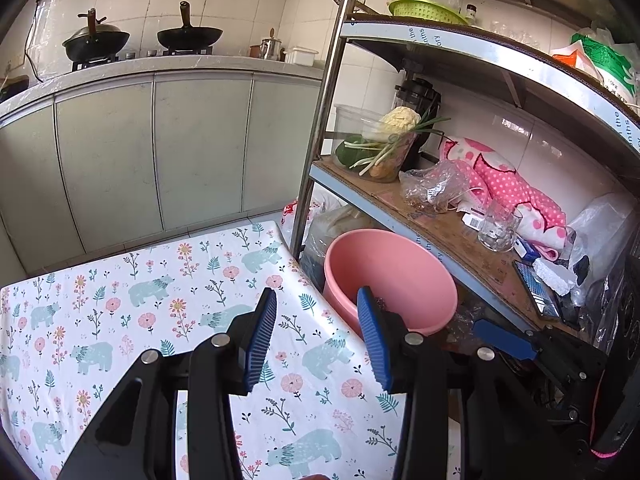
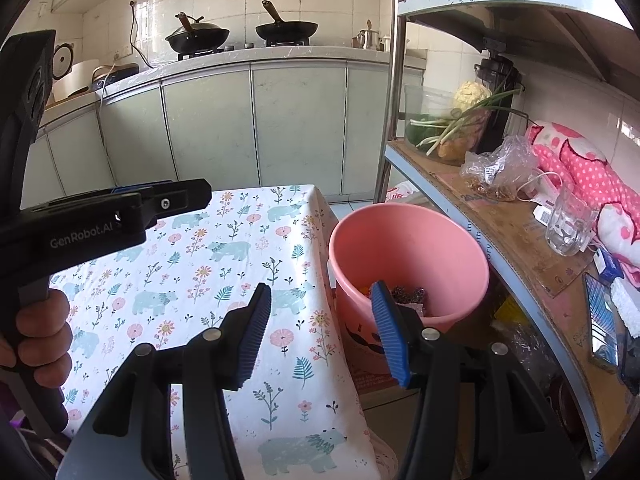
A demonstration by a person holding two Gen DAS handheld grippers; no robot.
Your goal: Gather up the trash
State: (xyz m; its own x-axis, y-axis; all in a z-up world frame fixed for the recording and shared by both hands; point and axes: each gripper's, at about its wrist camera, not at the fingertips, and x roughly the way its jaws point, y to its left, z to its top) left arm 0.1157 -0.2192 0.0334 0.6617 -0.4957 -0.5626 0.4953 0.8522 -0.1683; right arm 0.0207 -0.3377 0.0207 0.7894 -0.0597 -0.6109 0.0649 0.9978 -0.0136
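Pink bucket [image 2: 408, 248] stands between table [image 2: 224, 264] and shelf [image 2: 516, 248].

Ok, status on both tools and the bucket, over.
Left tool open, empty. Right tool open, empty. Pink bucket beside table, some trash inside. Nothing in the way.

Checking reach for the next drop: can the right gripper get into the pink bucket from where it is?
Probably yes. The right gripper is open and empty, its right finger already over the pink bucket rim. The bucket's mouth is uncovered; only the shelf edge crowds the far side.
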